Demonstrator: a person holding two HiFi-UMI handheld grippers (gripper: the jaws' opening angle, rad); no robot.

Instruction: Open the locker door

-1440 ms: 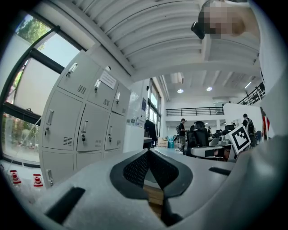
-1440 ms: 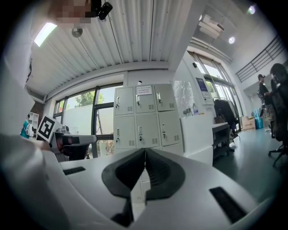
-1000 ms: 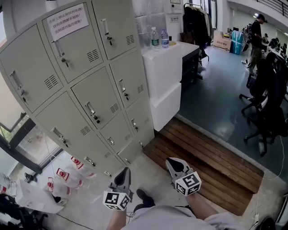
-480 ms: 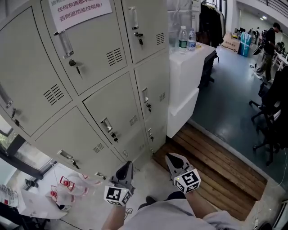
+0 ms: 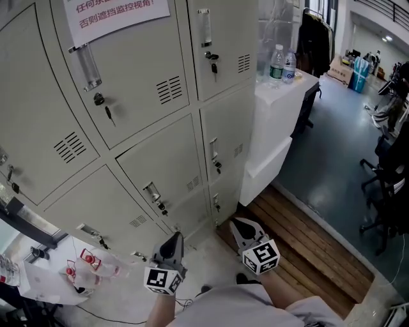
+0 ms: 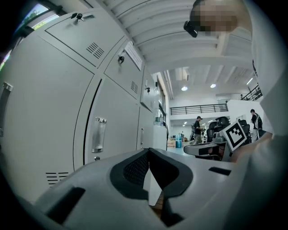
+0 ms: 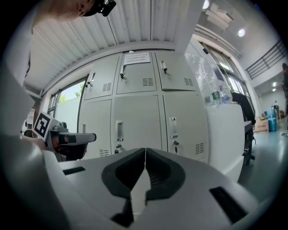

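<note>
A bank of grey locker doors (image 5: 160,159) fills the upper left of the head view, all closed, each with a metal handle (image 5: 151,191) and a key below it. The top door carries a paper notice (image 5: 115,13). My left gripper (image 5: 174,236) and right gripper (image 5: 236,222) hang low in front of the person's body, well short of the lockers, both shut with nothing between the jaws. In the left gripper view the gripper (image 6: 148,152) points along the locker fronts. In the right gripper view the gripper (image 7: 145,151) faces the doors (image 7: 135,121).
A white counter (image 5: 281,108) with two water bottles (image 5: 276,64) stands right of the lockers. A wooden step (image 5: 307,243) lies by its base. Red-labelled bottles (image 5: 83,265) sit on the floor at the left. Office chairs (image 5: 390,185) stand at the right.
The head view has closed in on the lockers, which now look larger and more upright. Both grippers stay low near the body, still shut.
</note>
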